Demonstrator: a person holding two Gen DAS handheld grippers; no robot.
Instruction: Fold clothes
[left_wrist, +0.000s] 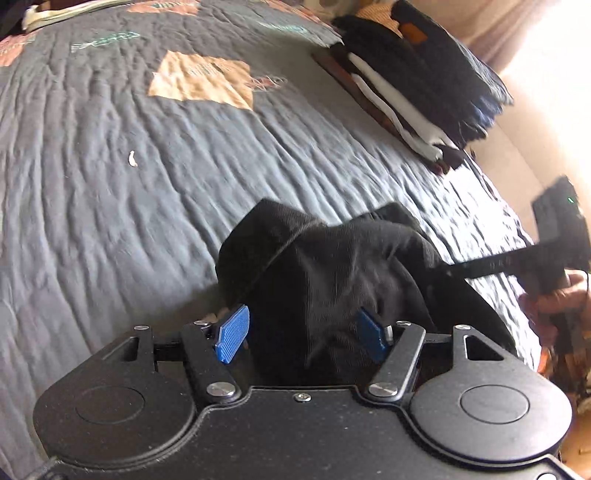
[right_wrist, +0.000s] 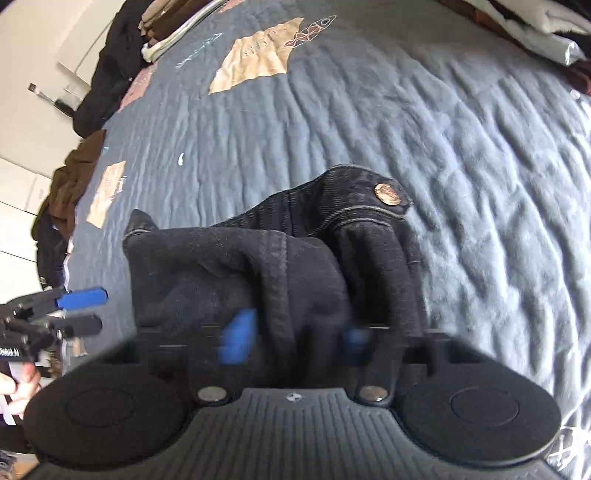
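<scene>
Jeans (right_wrist: 332, 229) on quilt (right_wrist: 461, 147)

Black jeans on a blue-grey quilt

Black denim jeans (right_wrist: 280, 258), copper button (right_wrist: 388, 193); quilt (left_wrist: 129, 221) blue-grey with tan patches; blue gripper pads (left_wrist: 232, 334).

Two grippers: the left gripper (left_wrist: 301, 334) and the right gripper (right_wrist: 293, 341). One pair of black jeans (right_wrist: 295, 251) with one copper button (right_wrist: 388, 194). One quilted bedspread (left_wrist: 129, 147). One stack of folded clothes (left_wrist: 417, 92) near the bed's far right edge. One white scrap (left_wrist: 132, 158).
</scene>
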